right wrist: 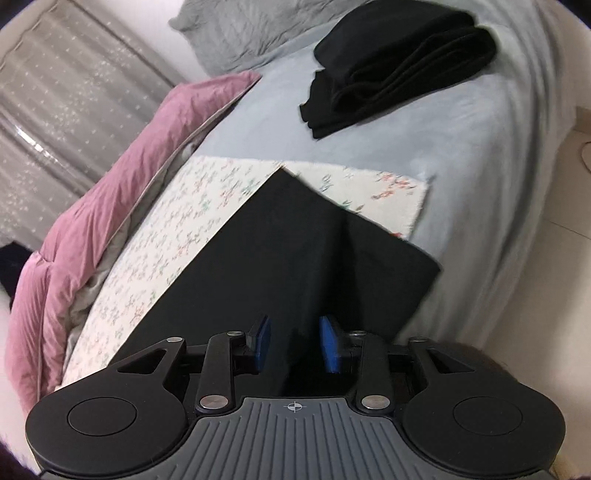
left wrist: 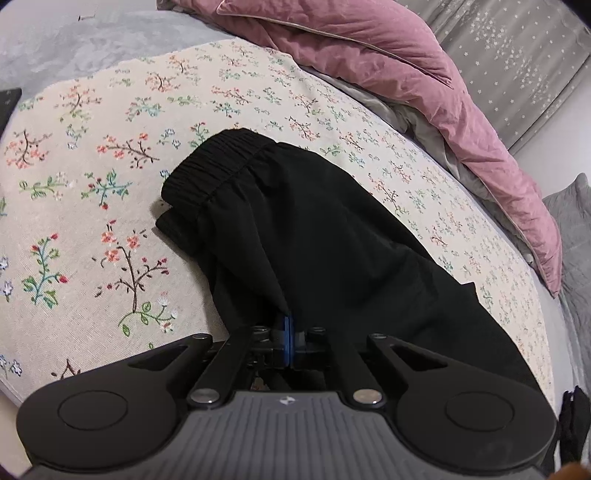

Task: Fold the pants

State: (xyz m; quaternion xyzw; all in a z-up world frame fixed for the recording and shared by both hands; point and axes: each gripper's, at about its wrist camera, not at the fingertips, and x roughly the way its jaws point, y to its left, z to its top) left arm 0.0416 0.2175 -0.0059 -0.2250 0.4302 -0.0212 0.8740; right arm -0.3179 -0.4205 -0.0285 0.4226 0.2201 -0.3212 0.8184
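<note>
Black pants (left wrist: 314,229) lie on a floral cloth (left wrist: 110,184) spread over the bed, with the elastic waistband (left wrist: 218,166) at the far left end. My left gripper (left wrist: 290,325) is shut on the near edge of the pants; its blue pads are pressed together with fabric pinched between them. In the right wrist view the leg end of the pants (right wrist: 280,251) lies flat with a square corner at the far side. My right gripper (right wrist: 295,343) sits over the near edge of that end. Its blue pads (right wrist: 330,347) stand apart, black fabric lying between them unpinched.
A pink duvet (left wrist: 406,55) is bunched along the far side of the floral cloth (right wrist: 177,229). A stack of folded black clothes (right wrist: 399,62) rests on the grey sheet (right wrist: 443,147) beyond. A grey pillow (right wrist: 240,33) and a sparkly curtain (right wrist: 55,92) lie behind.
</note>
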